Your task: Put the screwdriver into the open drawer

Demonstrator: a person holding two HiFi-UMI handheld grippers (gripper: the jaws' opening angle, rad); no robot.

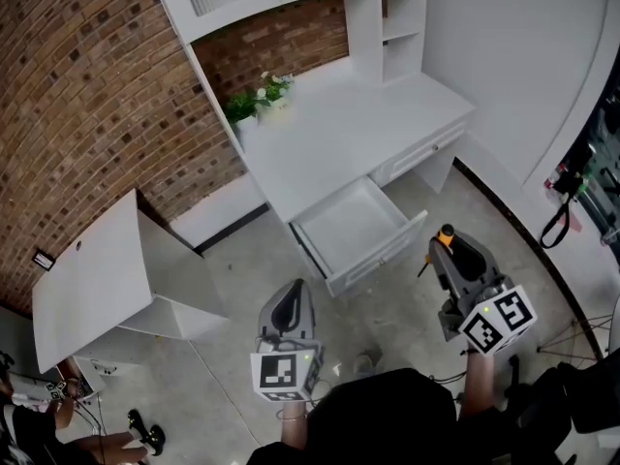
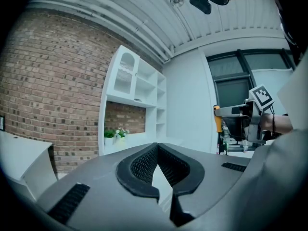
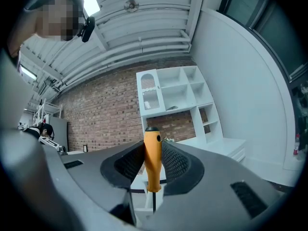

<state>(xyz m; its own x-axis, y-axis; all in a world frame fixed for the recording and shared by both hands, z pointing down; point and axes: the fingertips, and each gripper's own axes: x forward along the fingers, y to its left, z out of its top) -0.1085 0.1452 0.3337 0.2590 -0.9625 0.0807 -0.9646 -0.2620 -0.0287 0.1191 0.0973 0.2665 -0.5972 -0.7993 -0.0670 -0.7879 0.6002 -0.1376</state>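
The white desk's drawer (image 1: 381,256) stands pulled out and looks empty. In the head view my right gripper (image 1: 449,252) is just right of the drawer's front, over the floor. It is shut on the screwdriver (image 1: 447,233). The screwdriver (image 3: 153,162) is held upright between the pads, orange handle and black cap up, shaft pointing down. My left gripper (image 1: 294,296) hangs over the floor just in front of the drawer. Its fingertips meet with nothing between them, and it (image 2: 157,148) points at the desk. The right gripper (image 2: 240,124) with the screwdriver (image 2: 217,121) also shows at the right of the left gripper view.
The desk top (image 1: 339,134) carries a small green plant (image 1: 257,97), with a shelf unit (image 1: 402,27) behind it. A white cabinet (image 1: 92,279) stands against the brick wall at left. A person (image 1: 39,429) sits at the bottom left. Cables and stand legs (image 1: 562,216) are at right.
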